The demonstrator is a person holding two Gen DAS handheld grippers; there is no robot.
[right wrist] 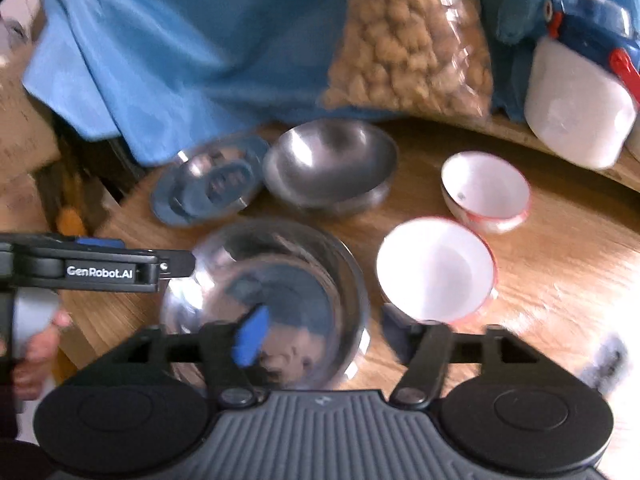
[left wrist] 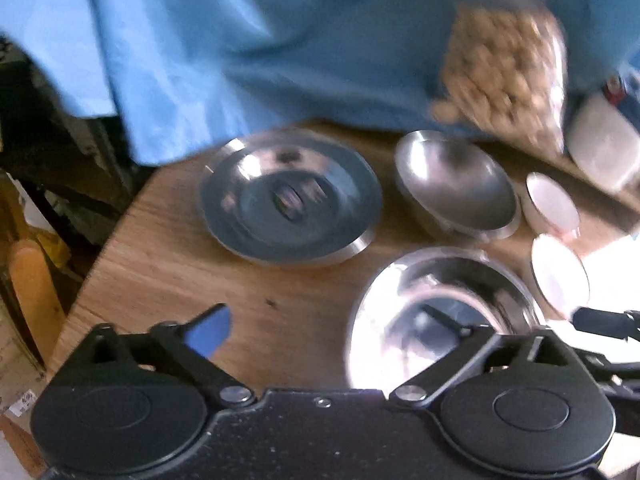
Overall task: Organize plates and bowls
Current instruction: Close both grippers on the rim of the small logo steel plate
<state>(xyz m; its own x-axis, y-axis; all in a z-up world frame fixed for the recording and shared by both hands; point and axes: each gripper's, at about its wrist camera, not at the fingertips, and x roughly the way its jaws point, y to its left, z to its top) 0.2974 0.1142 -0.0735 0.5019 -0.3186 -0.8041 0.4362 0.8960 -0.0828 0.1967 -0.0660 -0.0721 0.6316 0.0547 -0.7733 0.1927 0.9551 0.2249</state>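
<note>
Both grippers (left wrist: pixel 340 328) (right wrist: pixel 324 324) are hanging open, holding nothing — that shiny steel bowl (right wrist: pixel 276 300) is probably going to skid off the table (right wrist: pixel 560 248) if nudged.

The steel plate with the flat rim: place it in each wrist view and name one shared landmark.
Left wrist: steel plate, centre, left of the dull steel bowl.
Right wrist: steel plate, upper left, left of that bowl.
Landmark: bag of brown snacks.

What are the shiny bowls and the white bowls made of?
The big shiny bowl and the one behind it look like polished steel: they mirror the room. The two white bowls with red rims look like glazed ceramic or enamel; the pictures can't settle which.
</note>
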